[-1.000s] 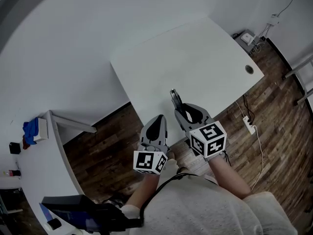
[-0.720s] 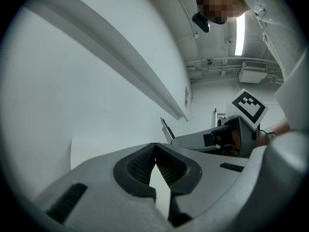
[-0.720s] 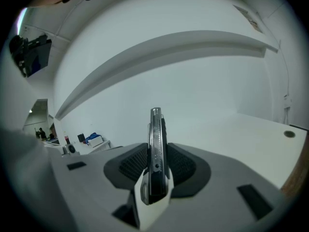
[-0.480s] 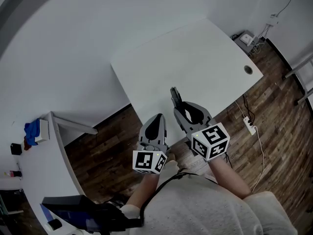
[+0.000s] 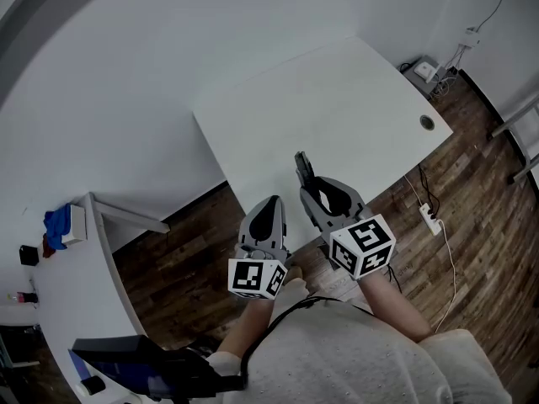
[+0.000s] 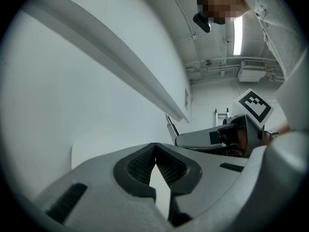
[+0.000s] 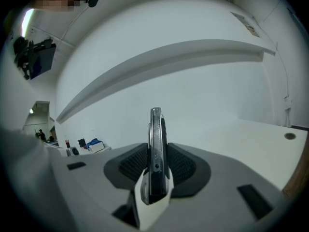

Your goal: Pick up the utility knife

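Observation:
My right gripper (image 5: 313,194) is shut on the utility knife (image 5: 302,169), a slim dark and silver tool that sticks out past the jaws over the near edge of the white table (image 5: 337,99). In the right gripper view the utility knife (image 7: 156,149) stands on edge, clamped between the ribbed pads of the right gripper (image 7: 155,166). To its left, my left gripper (image 5: 266,222) hangs over the wooden floor beside the table's corner. The left gripper view shows the left gripper (image 6: 155,166) with its pad tips touching and nothing between them.
A second white desk (image 5: 76,284) with small items and a blue cloth (image 5: 54,224) stands at the left. A power strip (image 5: 429,215) and cables lie on the wooden floor at the right. The table has a cable hole (image 5: 428,122) near its right corner.
The right gripper with the knife has lifted slightly and tipped a little. The left gripper has stayed where it was.

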`<state>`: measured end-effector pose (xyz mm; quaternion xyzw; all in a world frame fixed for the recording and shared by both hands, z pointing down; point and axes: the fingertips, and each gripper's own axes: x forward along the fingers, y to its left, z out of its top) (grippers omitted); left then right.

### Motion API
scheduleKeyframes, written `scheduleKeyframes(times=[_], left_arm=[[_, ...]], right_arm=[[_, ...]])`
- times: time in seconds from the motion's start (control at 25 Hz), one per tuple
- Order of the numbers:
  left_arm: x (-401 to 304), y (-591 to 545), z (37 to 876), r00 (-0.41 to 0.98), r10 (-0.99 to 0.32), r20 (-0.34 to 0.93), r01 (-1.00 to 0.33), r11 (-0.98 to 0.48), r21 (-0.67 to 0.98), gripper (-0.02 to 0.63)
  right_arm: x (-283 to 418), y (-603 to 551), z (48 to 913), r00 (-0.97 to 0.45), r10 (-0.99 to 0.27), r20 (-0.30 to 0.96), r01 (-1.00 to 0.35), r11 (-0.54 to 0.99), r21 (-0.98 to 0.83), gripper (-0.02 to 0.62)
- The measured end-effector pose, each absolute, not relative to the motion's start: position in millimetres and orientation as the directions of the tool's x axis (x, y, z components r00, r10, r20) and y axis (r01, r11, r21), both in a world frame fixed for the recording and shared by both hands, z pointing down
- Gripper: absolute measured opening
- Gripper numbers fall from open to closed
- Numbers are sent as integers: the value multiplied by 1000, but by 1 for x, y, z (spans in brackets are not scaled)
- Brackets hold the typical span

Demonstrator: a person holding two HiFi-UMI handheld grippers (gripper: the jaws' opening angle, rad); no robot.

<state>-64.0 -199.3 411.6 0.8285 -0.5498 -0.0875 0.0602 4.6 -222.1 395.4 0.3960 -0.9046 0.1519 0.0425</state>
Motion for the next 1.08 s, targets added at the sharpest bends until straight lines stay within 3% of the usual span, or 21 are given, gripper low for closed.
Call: scheduleKeyframes(times=[1.08], left_arm=[[-60, -192, 411, 373, -925, -78, -905, -381, 191, 8]], right_arm=[[9, -213, 400, -683, -702, 202, -730, 645, -227, 132]])
